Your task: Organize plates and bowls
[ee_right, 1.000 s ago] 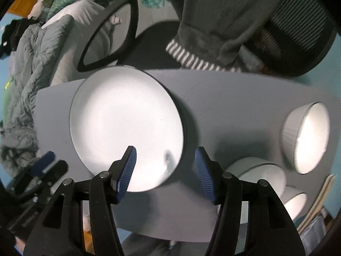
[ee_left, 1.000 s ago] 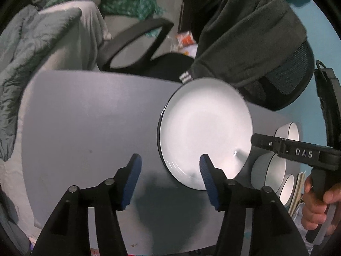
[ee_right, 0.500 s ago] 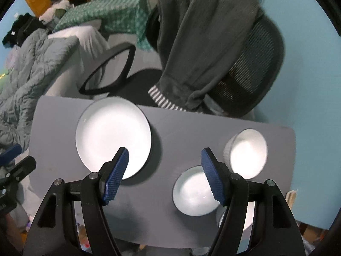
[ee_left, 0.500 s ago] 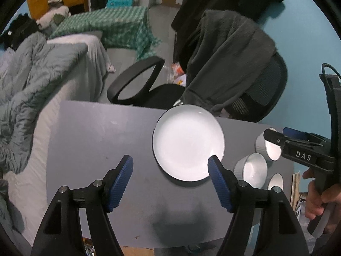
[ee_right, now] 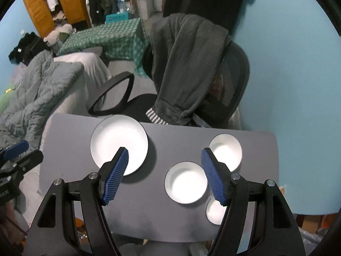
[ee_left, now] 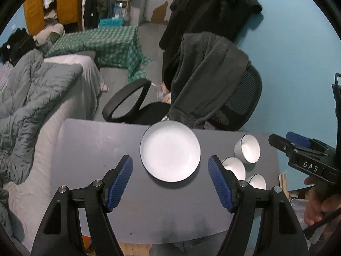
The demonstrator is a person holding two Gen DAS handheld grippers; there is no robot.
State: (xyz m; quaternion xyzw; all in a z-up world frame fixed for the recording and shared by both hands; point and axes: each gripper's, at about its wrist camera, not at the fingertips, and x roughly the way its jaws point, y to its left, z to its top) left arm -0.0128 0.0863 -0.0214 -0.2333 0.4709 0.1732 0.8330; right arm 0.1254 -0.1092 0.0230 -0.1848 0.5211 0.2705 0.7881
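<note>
A white plate (ee_left: 170, 151) with a dark rim lies flat near the far edge of the grey table (ee_left: 96, 149). To its right stand three white bowls, the far bowl (ee_left: 248, 151), the middle bowl (ee_left: 233, 167) and the near bowl (ee_left: 256, 181), close together. My left gripper (ee_left: 170, 159) hangs high above the table, open and holding nothing. My right gripper (ee_right: 164, 151) is also raised and open, with nothing in it, over the gap between the plate (ee_right: 119, 143) and the middle bowl (ee_right: 185, 185). Each gripper shows at the edge of the other's view.
A black office chair (ee_left: 240, 98) draped with a dark garment (ee_left: 202, 74) stands behind the table. A bed with a grey quilt (ee_left: 32, 98) runs along the left. A blue wall (ee_right: 287, 64) is on the right. A person's hand (ee_left: 315, 204) holds the right gripper.
Both grippers have risen well away from the table and their jaws have spread wider. The plate stays flat on the table, and all three bowls have come into view.
</note>
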